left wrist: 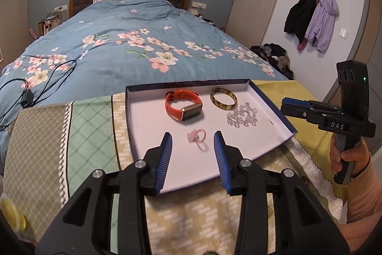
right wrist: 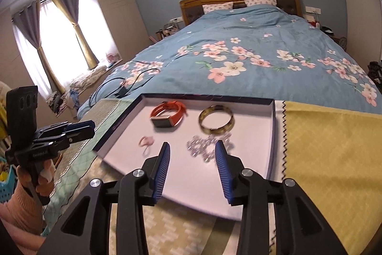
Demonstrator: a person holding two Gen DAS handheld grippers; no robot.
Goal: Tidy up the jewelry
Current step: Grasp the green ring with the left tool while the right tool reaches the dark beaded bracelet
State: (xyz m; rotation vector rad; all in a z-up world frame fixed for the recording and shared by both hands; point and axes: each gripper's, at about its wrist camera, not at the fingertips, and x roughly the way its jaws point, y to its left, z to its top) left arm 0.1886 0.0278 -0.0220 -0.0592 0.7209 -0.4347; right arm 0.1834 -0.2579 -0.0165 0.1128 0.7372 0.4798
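Note:
A shallow white tray with a dark blue rim (left wrist: 148, 126) (right wrist: 272, 135) lies at the foot of the bed. In it lie an orange smartwatch (left wrist: 183, 105) (right wrist: 168, 115), a tortoiseshell bangle (left wrist: 223, 98) (right wrist: 216, 122), a clear bead bracelet (left wrist: 241, 117) (right wrist: 207, 146) and a small pink ring (left wrist: 198, 136) (right wrist: 146, 142). My left gripper (left wrist: 193, 142) is open and empty, just above the pink ring. My right gripper (right wrist: 193, 152) is open and empty, above the bead bracelet. Each gripper shows from the side in the other's view: the right one (left wrist: 286, 105), the left one (right wrist: 92, 126).
The tray rests on a green patterned cloth (left wrist: 90, 135) with a yellow cloth (right wrist: 329, 147) to its right. Beyond is the blue floral duvet (left wrist: 133, 44), with a black charger and cable (left wrist: 31, 97) at the left. Coats (left wrist: 312, 18) hang on the right wall.

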